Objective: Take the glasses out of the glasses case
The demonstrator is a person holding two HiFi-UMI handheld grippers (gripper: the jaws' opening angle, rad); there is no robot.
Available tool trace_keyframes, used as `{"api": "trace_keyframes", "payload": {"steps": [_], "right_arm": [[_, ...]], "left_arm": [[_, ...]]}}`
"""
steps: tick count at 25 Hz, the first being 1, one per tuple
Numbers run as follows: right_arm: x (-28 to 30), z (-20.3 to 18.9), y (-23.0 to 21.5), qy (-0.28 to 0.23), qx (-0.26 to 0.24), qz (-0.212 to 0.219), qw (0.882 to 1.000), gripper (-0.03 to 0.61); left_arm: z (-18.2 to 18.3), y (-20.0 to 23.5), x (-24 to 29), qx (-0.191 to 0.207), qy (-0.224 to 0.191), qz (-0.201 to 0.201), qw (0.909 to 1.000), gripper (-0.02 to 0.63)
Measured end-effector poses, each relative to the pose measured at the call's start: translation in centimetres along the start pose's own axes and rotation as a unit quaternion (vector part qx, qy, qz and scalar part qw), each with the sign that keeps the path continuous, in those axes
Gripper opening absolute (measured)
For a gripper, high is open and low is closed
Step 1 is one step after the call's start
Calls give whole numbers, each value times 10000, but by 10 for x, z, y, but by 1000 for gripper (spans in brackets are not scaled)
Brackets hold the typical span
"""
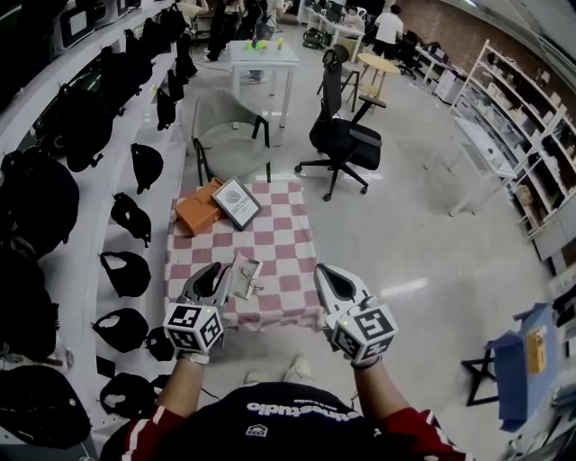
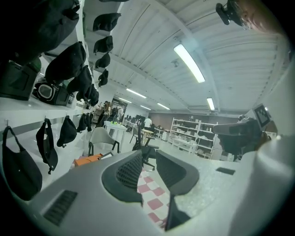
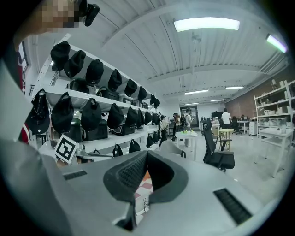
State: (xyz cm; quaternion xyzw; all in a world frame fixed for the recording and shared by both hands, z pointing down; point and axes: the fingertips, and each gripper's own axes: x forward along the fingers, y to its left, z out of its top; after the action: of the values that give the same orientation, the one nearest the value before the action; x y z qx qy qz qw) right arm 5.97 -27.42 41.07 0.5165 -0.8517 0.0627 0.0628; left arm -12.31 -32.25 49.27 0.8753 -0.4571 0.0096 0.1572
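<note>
The left gripper (image 1: 216,272) held its 2 jaws apart, nothing between them. The right gripper (image 1: 324,273) had its jaws closed tip to tip, empty. The glasses case (image 1: 245,276) lay on the checked table (image 1: 288,243), just beside the left gripper.

Large open lab or workshop hall, not home or shop.
- Long white wall shelves (image 1: 76,270) down left side; rows of black bags (image 1: 144,167) hung and stacked on them.
- Pale glossy floor (image 1: 414,225); ribbed ceiling with strip lights (image 2: 189,62).
- White metal racks (image 1: 517,144) along right side; brick wall (image 1: 450,31) at far end.
- Black office chair (image 1: 346,140), grey chair (image 1: 225,131) and white table (image 1: 261,56) standing loose on open floor.
- Small tabletop (image 1: 288,239) with red-and-white checked cloth in foreground.
- People (image 1: 389,25) at desks far back.
</note>
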Motion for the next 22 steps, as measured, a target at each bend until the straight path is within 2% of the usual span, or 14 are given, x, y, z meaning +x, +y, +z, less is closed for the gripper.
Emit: {"api": "trace_keyframes", "payload": {"steps": [12,22], "right_arm": [[7,-10,-23,171,42,-42,9998,-3],[5,-27,-39,279,144,-70,9995,-3]], "left_arm": [[-59,11,49,-230,519,-6,9984,86],[-106,20,76,-445,881,152,9950,86]]}}
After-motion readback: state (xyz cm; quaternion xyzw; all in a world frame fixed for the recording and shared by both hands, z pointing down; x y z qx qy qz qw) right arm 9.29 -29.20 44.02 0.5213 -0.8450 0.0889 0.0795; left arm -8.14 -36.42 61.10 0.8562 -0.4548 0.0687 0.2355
